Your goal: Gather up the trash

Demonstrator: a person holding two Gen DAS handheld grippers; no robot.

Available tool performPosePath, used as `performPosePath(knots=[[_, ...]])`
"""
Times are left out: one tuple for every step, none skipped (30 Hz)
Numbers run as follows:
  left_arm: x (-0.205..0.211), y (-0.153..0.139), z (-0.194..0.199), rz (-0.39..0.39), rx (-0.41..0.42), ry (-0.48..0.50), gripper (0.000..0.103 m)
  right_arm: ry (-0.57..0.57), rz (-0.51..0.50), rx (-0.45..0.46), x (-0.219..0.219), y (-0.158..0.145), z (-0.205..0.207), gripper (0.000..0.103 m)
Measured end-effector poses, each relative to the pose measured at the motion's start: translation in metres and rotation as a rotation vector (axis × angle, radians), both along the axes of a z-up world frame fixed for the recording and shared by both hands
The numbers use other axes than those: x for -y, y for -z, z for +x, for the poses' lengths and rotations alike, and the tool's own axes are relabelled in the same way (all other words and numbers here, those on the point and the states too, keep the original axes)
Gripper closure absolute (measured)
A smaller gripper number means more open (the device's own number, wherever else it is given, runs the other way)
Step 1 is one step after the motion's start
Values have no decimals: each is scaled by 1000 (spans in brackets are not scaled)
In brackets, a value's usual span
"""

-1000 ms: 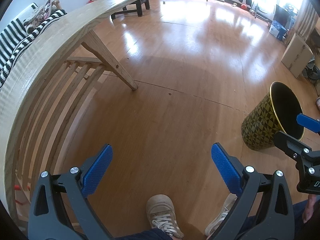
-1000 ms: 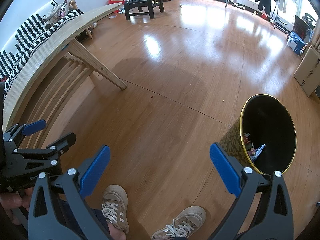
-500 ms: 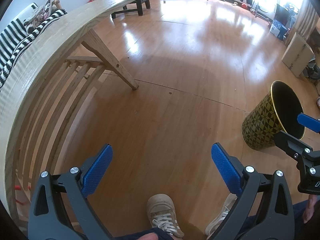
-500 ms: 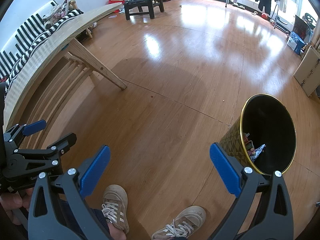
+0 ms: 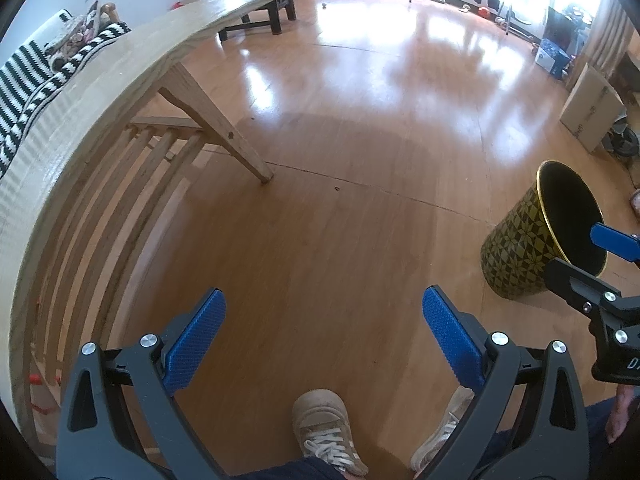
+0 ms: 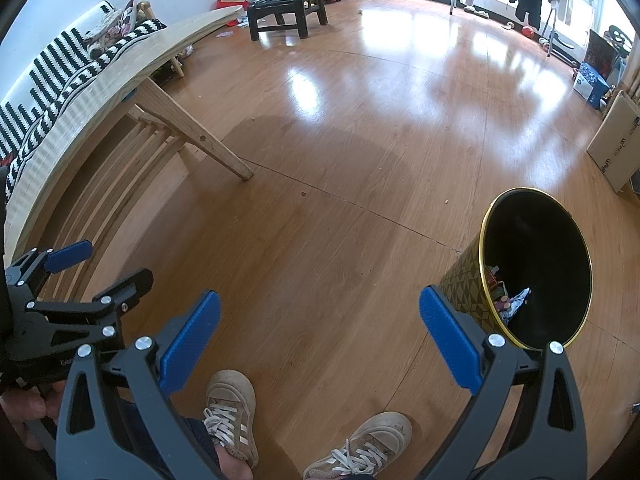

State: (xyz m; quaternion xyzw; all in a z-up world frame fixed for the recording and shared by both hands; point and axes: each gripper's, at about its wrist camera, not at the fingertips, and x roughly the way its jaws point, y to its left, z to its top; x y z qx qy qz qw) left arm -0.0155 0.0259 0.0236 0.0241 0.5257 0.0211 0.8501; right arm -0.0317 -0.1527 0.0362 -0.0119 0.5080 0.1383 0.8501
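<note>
A black bin with a gold pattern and gold rim [image 6: 464, 280] stands on the wooden floor at the right; it also shows in the left wrist view [image 5: 516, 248]. Crumpled trash [image 6: 510, 300] lies inside it. My left gripper [image 5: 324, 332] is open and empty above bare floor. My right gripper [image 6: 320, 332] is open and empty, just left of the bin. Each gripper shows at the edge of the other's view.
A long pale wooden table [image 5: 120, 76] with slatted shelf runs along the left, a striped sofa [image 6: 44, 92] behind it. A dark stool [image 6: 286, 12] stands far back. Cardboard boxes [image 5: 592, 108] lean at the right. The person's shoes [image 6: 232, 408] are below.
</note>
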Motion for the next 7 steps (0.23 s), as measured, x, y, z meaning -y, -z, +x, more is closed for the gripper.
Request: performPosePath(knots=[[1, 0, 0, 3, -5, 3, 7, 0, 0, 1, 0, 0, 0, 7], [2, 0, 0, 6, -8, 3, 7, 0, -1, 1, 0, 0, 0, 7], [1, -1, 0, 7, -7, 3, 7, 1, -3, 0, 0, 0, 0, 7], [1, -2, 0, 7, -5, 0, 7, 3, -5, -1, 0, 0, 1, 7], [0, -4, 0, 9, -2, -3, 7, 5, -6, -2, 0, 0, 1, 7], [-3, -7, 0, 13, 1, -13, 7, 6, -8, -4, -1, 0, 2, 7], [-7, -11, 0, 12, 3, -24, 7, 6, -15, -4, -1, 1, 2, 7]])
